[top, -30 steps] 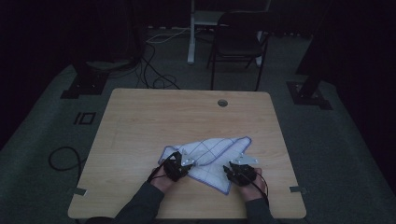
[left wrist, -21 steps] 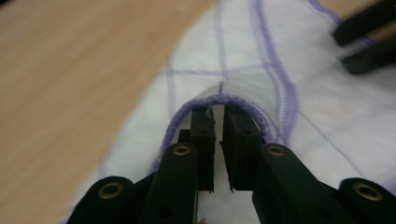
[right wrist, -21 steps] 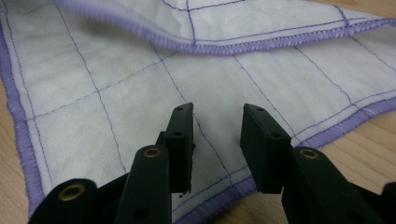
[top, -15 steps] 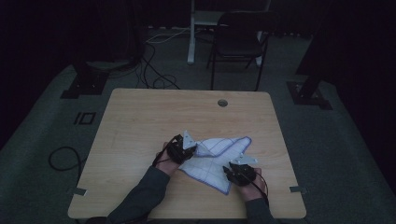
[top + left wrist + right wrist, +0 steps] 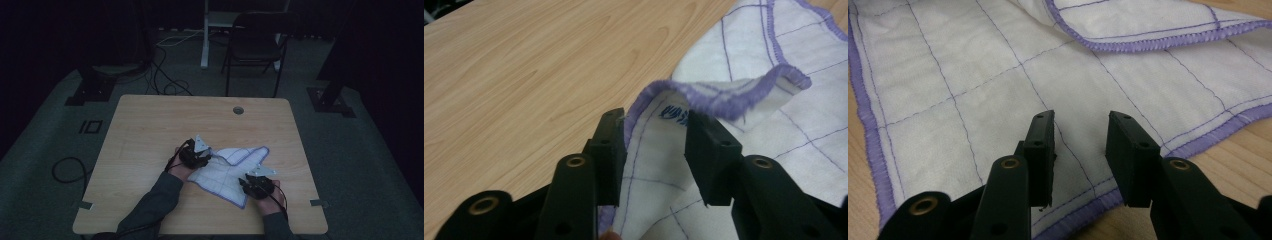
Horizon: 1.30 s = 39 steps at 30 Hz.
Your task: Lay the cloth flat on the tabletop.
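Partway through folding the cloth [image 5: 227, 167] near the table's [image 5: 150, 130] near edge: left gripper [image 5: 655, 131] just spreading off a seemingly released corner, right gripper [image 5: 1079, 136] spread, flattening left.

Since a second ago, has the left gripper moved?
Yes. In the high view the left gripper has shifted away from the table's near edge, toward the cable hole, folding the cloth's corner over; its jaws have just been opening.
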Available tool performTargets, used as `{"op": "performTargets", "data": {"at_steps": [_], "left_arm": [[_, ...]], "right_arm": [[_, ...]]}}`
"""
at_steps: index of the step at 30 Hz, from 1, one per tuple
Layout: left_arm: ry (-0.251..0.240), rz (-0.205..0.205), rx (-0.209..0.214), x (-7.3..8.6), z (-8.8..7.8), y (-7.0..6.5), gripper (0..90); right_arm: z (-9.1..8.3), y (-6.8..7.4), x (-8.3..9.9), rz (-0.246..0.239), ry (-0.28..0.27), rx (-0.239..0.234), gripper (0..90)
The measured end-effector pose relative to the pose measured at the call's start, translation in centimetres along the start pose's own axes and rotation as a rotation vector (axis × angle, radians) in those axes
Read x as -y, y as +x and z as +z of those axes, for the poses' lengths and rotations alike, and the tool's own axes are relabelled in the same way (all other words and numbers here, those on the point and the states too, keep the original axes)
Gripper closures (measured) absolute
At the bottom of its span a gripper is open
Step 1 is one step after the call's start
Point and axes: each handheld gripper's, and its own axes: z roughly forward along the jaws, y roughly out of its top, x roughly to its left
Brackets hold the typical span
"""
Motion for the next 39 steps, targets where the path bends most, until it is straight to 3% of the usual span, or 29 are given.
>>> {"op": "performTargets", "data": {"at_steps": [4,11,20,22,25,32,39], "left_arm": [[-0.027,0.017,0.028,-0.5,0.1,-0.1,54.2],[-0.068,0.083,0.063,-1.7,0.0,-0.8,51.8],[-0.067,0.134,0.086,-2.7,0.9,-1.4,53.6],[-0.056,0.143,0.092,-2.9,1.2,-1.6,59.1],[0.003,0.153,0.094,-3.0,2.2,-1.9,71.8],[0.057,0.151,0.116,-2.7,3.5,-2.4,90.0],[0.112,0.152,0.084,-2.3,4.4,-2.2,90.0]], "right_arm": [[0.0,0.0,0.0,0.001,0.001,-0.001,64.3],[0.0,0.0,0.0,0.000,0.000,-0.003,64.0],[0.0,0.0,0.0,0.003,0.000,-0.006,63.7],[0.0,-0.1,0.1,0.004,0.000,-0.007,63.7],[0.0,-0.1,0.1,0.004,-0.001,-0.008,63.6],[0.0,-0.1,0.1,0.004,0.000,-0.010,63.4],[0.0,-0.1,0.1,0.006,0.002,-0.011,63.4]]}}
